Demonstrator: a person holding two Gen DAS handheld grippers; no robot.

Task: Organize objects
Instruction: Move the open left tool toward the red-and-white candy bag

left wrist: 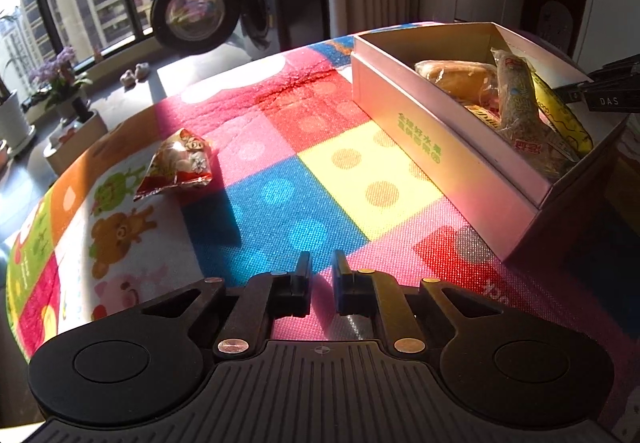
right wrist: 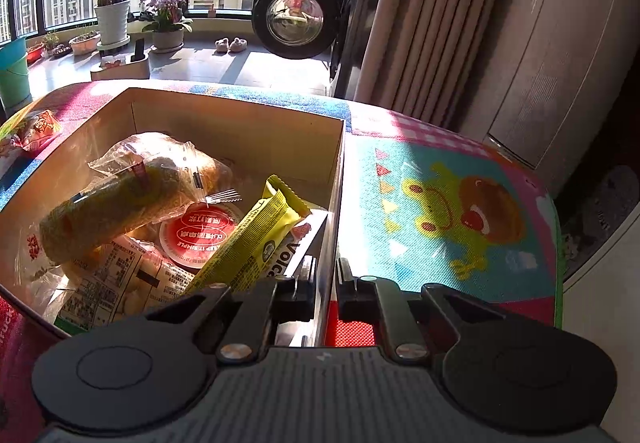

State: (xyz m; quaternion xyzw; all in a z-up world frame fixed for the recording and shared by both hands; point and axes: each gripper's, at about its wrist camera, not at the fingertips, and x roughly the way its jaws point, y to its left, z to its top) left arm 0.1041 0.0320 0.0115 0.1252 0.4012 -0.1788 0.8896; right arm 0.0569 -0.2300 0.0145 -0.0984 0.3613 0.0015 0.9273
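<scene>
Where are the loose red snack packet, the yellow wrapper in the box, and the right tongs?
red snack packet (left wrist: 176, 167): left wrist view, middle of the bag.
yellow wrapper (right wrist: 248, 239): right wrist view, mid-length of the pack.
right tongs (right wrist: 325, 283): right wrist view, gap astride the box wall.

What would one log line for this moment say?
left claw: empty, over mat | right claw: astride box wall | red packet: on mat, outside box
</scene>
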